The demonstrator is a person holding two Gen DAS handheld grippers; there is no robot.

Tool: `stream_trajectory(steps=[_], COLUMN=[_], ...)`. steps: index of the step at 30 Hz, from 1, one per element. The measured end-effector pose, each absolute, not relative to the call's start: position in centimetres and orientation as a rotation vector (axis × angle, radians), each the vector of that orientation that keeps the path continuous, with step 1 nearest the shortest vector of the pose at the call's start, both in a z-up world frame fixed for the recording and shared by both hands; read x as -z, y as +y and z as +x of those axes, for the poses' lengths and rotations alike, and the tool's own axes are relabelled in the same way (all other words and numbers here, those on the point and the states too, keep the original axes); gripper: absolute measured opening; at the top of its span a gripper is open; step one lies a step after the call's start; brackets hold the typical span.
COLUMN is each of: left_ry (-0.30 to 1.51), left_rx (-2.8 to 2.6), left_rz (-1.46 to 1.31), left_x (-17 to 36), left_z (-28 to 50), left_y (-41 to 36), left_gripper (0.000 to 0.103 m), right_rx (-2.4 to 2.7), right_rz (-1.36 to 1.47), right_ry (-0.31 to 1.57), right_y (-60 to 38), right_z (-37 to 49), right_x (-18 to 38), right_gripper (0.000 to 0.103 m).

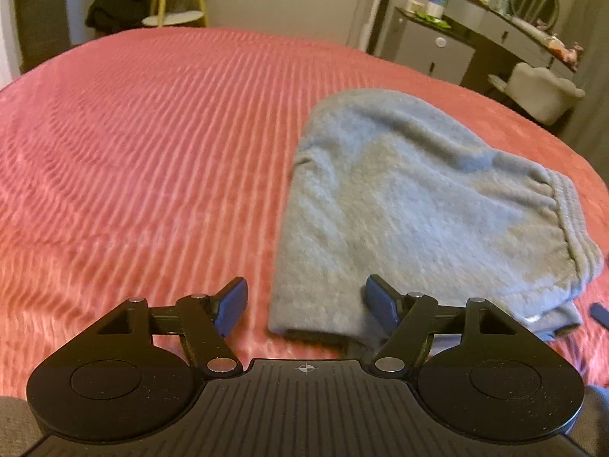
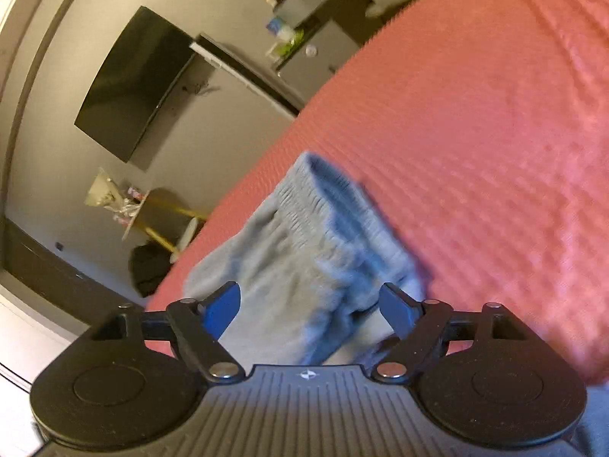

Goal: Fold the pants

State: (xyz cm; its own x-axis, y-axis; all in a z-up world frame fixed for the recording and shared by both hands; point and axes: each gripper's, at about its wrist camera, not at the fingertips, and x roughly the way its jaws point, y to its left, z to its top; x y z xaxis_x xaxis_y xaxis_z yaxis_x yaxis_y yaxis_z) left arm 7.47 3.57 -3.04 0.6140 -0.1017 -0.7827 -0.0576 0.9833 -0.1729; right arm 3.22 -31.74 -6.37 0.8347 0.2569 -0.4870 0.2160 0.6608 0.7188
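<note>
The soft light-blue fleece pants [image 1: 411, 205] lie in a short, thick bundle on the pink ribbed bed cover [image 1: 144, 152]. In the left wrist view the bundle sits at about three o'clock from the middle of the bed. Its stretchy ribbed waistband [image 1: 571, 221] is on the far right side. In the right wrist view the same waistband [image 2: 304, 209] points up toward twelve o'clock.

The left gripper [image 1: 306, 306] has its two blue fingers [image 1: 230, 302] spread wide apart with nothing between them. It hangs just above the near corner of the bundle. The right gripper [image 2: 310, 310] is spread wide too and holds nothing, and the pants lie just past its fingers.

The pants look already folded over, so I think the folding is nearly done. The next move may be one more fold or a little patting flat. That would need each gripper to pinch an edge without pulling the layers loose.

I see no boxes or baskets on the bed. Far off at one o'clock stands a grey dresser [image 1: 437, 53] with small bottles and jars on top, too blurry to name.
</note>
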Motion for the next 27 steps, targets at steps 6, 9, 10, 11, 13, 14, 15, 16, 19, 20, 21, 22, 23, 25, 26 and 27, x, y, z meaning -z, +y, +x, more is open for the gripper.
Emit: stream_trajectory(steps=[6, 9, 10, 11, 13, 14, 15, 16, 19, 20, 21, 22, 23, 25, 26, 27], left_ry=[0.937, 0.945, 0.954, 0.963, 0.982, 0.985, 0.989, 0.991, 1.019, 1.028, 1.031, 1.031, 1.032, 1.035, 1.036, 1.037], left_rx=[0.107, 0.104, 0.094, 0.088, 0.09, 0.094, 0.095, 0.097, 0.11, 0.107, 0.097, 0.094, 0.091, 0.089, 0.089, 0.088], left_rz=[-0.08, -0.008, 0.006, 0.011, -0.005, -0.011, -0.013, -0.011, 0.002, 0.015, 0.027, 0.027, 0.023, 0.011, 0.008, 0.006], left_x=[3.8, 4.5, 4.8, 5.0, 5.3, 5.4, 5.4, 5.5, 5.9, 6.1, 6.2, 6.3, 6.3, 6.3, 6.3, 6.3], left_z=[7.0, 7.2, 7.4, 7.6, 7.8, 7.7, 7.7, 7.7, 7.8, 7.8, 7.9, 8.0, 8.1, 8.2, 8.3, 8.3], left_y=[1.5, 0.6, 0.4, 0.3, 0.4, 0.5, 0.5, 0.5, 0.3, 0.2, 0.2, 0.2, 0.2, 0.5, 0.5, 0.5], left_gripper=[0.078, 0.079, 0.08, 0.081, 0.081, 0.081, 0.081, 0.081, 0.081, 0.082, 0.083, 0.083, 0.083, 0.083, 0.083, 0.083], right_rx=[-0.032, -0.043, -0.045, -0.044, -0.024, 0.004, 0.009, -0.001, -0.053, -0.042, -0.011, 0.032, 0.063, 0.077, 0.063, 0.054], right_rz=[0.984, 1.008, 1.01, 1.007, 0.976, 0.944, 0.919, 0.92, 0.91, 0.932, 0.956, 0.965, 0.967, 0.977, 0.984, 0.991], right_ry=[0.689, 0.713, 0.721, 0.722, 0.712, 0.711, 0.707, 0.685, 0.585, 0.574, 0.588, 0.627, 0.671, 0.741, 0.741, 0.736], right_y=[-32.4, -32.1, -31.9, -31.7, -31.1, -30.9, -30.9, -30.9, -30.9, -31.1, -31.5, -31.8, -31.9, -32.0, -31.9, -31.8], right_z=[5.4, 7.5, 8.1, 8.6, 9.1, 9.2, 9.0, 8.6, 7.3, 7.1, 6.8, 6.8, 6.8, 6.5, 6.0, 5.6], right_x=[8.6, 9.4, 9.6, 9.7, 9.7, 9.5, 9.6, 9.4, 7.9, 7.6, 7.7, 7.9, 8.1, 8.5, 8.3, 8.0], right_gripper=[0.082, 0.085, 0.087, 0.087, 0.062, 0.044, 0.043, 0.041, 0.04, 0.041, 0.042, 0.047, 0.051, 0.056, 0.065, 0.071])
